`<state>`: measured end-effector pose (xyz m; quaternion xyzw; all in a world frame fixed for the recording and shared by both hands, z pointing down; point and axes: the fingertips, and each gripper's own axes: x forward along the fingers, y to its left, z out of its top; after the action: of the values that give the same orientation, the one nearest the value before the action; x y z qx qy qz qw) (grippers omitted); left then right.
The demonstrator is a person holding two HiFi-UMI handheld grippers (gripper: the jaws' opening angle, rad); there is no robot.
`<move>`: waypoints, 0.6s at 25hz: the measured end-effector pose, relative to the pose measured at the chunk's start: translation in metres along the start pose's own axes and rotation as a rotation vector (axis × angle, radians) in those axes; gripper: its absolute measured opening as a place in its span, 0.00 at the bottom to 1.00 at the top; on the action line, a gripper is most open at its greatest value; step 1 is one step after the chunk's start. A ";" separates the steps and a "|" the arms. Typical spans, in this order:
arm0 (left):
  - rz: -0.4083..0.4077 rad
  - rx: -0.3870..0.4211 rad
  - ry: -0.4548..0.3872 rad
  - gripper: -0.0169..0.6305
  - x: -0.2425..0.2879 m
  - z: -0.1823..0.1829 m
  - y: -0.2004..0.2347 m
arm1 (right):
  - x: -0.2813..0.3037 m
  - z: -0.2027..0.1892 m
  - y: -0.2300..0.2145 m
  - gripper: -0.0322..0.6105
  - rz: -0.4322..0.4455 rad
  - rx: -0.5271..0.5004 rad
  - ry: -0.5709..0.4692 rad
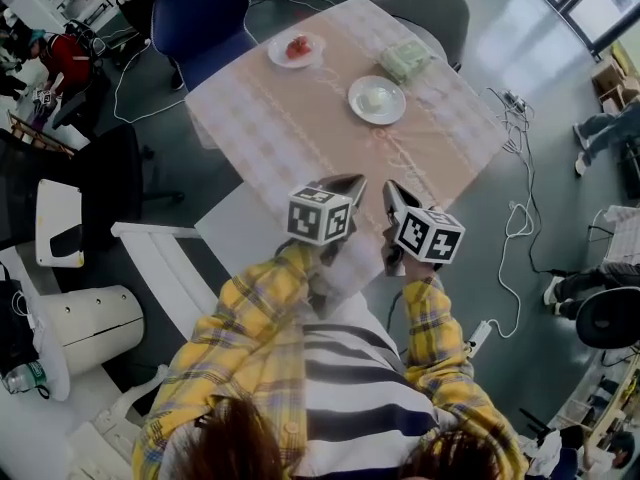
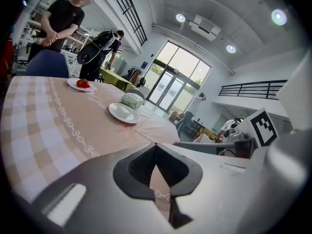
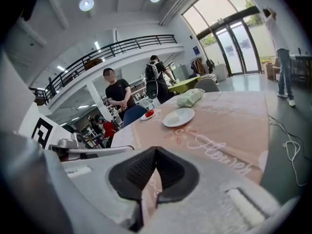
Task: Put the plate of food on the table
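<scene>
Upper middle, the white round plate with red food (image 1: pixel 296 48) sits on the pink checked table (image 1: pixel 290 138). Below, the grey left gripper (image 1: pixel 351 182) is pinched tight, empty. The white round plate with pale food (image 1: pixel 377 99) sits there too. The grey right gripper (image 1: pixel 391 190) is also pinched tight, empty. Job looks done — nothing left to carry.

Looks like a big open lab or office hall, not a home. High ceiling (image 2: pixel 161 4) with round lamps (image 2: pixel 181 17), an upper gallery (image 3: pixel 146 54) behind a black railing (image 3: pixel 122 44), tall glass doors (image 2: pixel 171 84). Grey floor (image 1: pixel 530 38) with loose cables (image 1: pixel 517 218), office chairs (image 1: pixel 200 13), people (image 3: pixel 118 94) standing beyond one cloth-covered bench (image 1: pixel 290 118).
</scene>
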<state>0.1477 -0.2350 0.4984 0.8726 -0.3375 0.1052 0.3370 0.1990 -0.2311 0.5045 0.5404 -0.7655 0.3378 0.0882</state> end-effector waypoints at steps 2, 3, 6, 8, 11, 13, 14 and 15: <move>-0.014 0.002 0.004 0.03 -0.008 -0.005 -0.006 | -0.008 -0.005 0.004 0.05 -0.005 -0.004 -0.008; -0.019 0.007 0.005 0.03 -0.012 -0.008 -0.008 | -0.011 -0.008 0.006 0.05 -0.007 -0.006 -0.012; -0.025 0.022 0.003 0.03 -0.025 -0.013 -0.011 | -0.022 -0.015 0.015 0.05 -0.009 -0.006 -0.033; -0.029 0.021 0.003 0.03 -0.033 -0.018 -0.013 | -0.029 -0.021 0.021 0.05 -0.012 -0.006 -0.043; -0.038 0.028 0.002 0.03 -0.043 -0.026 -0.019 | -0.040 -0.030 0.027 0.05 -0.020 -0.002 -0.056; -0.046 0.039 0.006 0.03 -0.049 -0.033 -0.023 | -0.047 -0.037 0.030 0.05 -0.031 0.003 -0.070; -0.051 0.042 0.008 0.03 -0.052 -0.036 -0.025 | -0.051 -0.041 0.032 0.05 -0.036 0.005 -0.074; -0.056 0.043 0.012 0.03 -0.055 -0.040 -0.026 | -0.054 -0.045 0.033 0.05 -0.040 0.006 -0.076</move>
<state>0.1257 -0.1660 0.4920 0.8882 -0.3085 0.1079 0.3230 0.1807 -0.1563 0.4974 0.5682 -0.7564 0.3177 0.0642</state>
